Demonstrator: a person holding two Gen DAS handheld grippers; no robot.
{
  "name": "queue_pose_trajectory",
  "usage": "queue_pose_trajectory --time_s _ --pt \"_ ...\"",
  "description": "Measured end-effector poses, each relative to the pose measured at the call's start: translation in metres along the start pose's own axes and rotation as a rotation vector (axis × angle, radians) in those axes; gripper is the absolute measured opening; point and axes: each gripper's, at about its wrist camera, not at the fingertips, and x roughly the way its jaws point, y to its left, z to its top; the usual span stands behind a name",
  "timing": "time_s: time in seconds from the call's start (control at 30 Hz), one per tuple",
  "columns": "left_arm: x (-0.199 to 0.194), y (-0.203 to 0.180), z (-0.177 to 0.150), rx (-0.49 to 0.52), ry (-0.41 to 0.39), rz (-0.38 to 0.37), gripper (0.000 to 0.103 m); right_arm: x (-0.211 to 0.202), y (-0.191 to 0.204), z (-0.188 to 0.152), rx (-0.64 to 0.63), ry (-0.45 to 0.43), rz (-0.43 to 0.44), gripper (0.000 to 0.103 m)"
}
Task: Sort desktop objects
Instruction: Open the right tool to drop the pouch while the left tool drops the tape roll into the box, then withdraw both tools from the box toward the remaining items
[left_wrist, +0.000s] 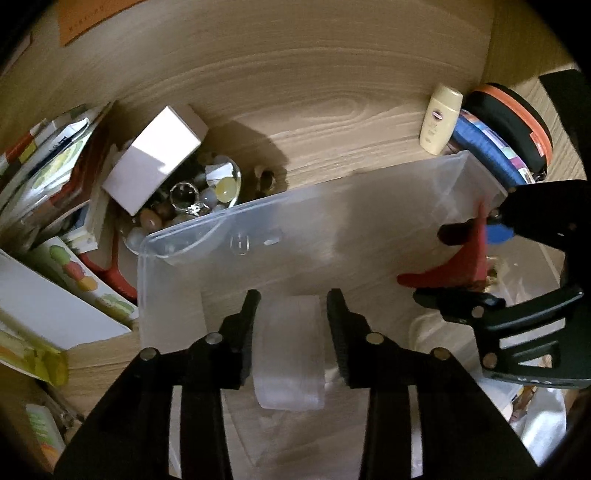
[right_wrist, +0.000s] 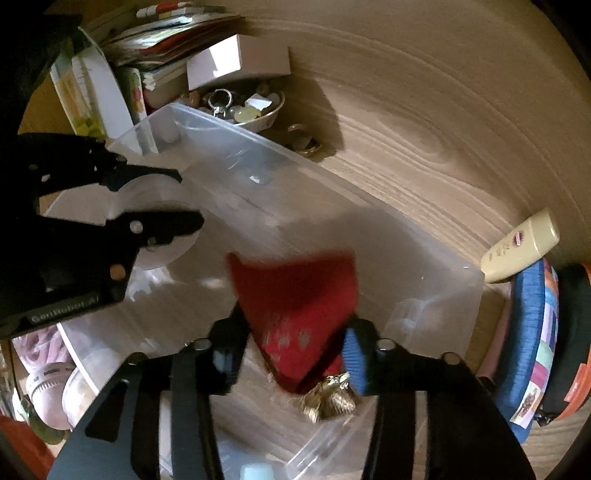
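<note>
Right gripper (right_wrist: 295, 354): jaws parted over the clear bin (left_wrist: 155, 295), a red pouch (right_wrist: 295, 306) between them. It looks slack against the blue pad, so I judge it released or nearly so; firm pressure does not show.
Left gripper (left_wrist: 291, 332): jaws apart, astride a frosted tape roll (left_wrist: 290, 354) standing on edge; gaps show on both sides, so it is not gripped.
Red pouch: soft felt-like cloth, flared at the far end, pale dots near the tip, a gold tassel (right_wrist: 328, 400) hanging toward the camera. It hangs inside the bin, toward the bin's right end.
Key relation: pouch lies straight ahead between the right jaws, long axis along the fingers; the right hand is plainly nearer. The roll lies likewise ahead of the left jaws, axis across them.
Judgement: both items appear delivered into the bin; next likely a lift clear, the tassel a possible snag.
Clear bin: translucent plastic, rectangular, rounded corners, otherwise seemingly bare.
Beyond bin, left end: bowl (left_wrist: 225, 184) of glossy beads and rings, a white box (left_wrist: 159, 155) atop it, stacked booklets (left_wrist: 55, 166) further left.
Beyond bin, right end: cream bottle (left_wrist: 441, 120) lying on the wood-grain desk (left_wrist: 314, 74), beside a blue-and-orange round case (left_wrist: 513, 125).
</note>
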Motion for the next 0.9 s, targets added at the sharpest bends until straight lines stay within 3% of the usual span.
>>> queue_pose_trajectory --time_s 0.03,0.1,0.17,0.33,0.43,0.9 --pt "-0.001 0.001 0.000 0.001 -0.004 0.006 0.043 -0.001 0.001 0.000 -0.001 -0.003 -0.006 0.051" --pt "-0.005 0.002 0.000 -0.001 -0.011 0.002 0.060 -0.006 0.001 -0.002 0.003 -0.016 -0.029 0.065" --pt "-0.010 0.004 -0.001 -0.007 -0.022 0.002 0.067 -0.011 0.002 -0.004 0.007 -0.031 -0.028 0.066" --pt "-0.025 0.009 -0.004 -0.016 -0.051 0.020 0.072 -0.033 0.004 -0.010 0.021 -0.060 -0.047 0.069" --pt "-0.036 0.010 -0.008 -0.015 -0.081 0.047 0.089 -0.045 0.002 -0.013 0.036 -0.093 -0.080 0.082" --pt "-0.101 0.019 -0.037 -0.108 -0.165 0.069 0.095 -0.129 0.003 -0.043 0.109 -0.259 -0.126 0.083"
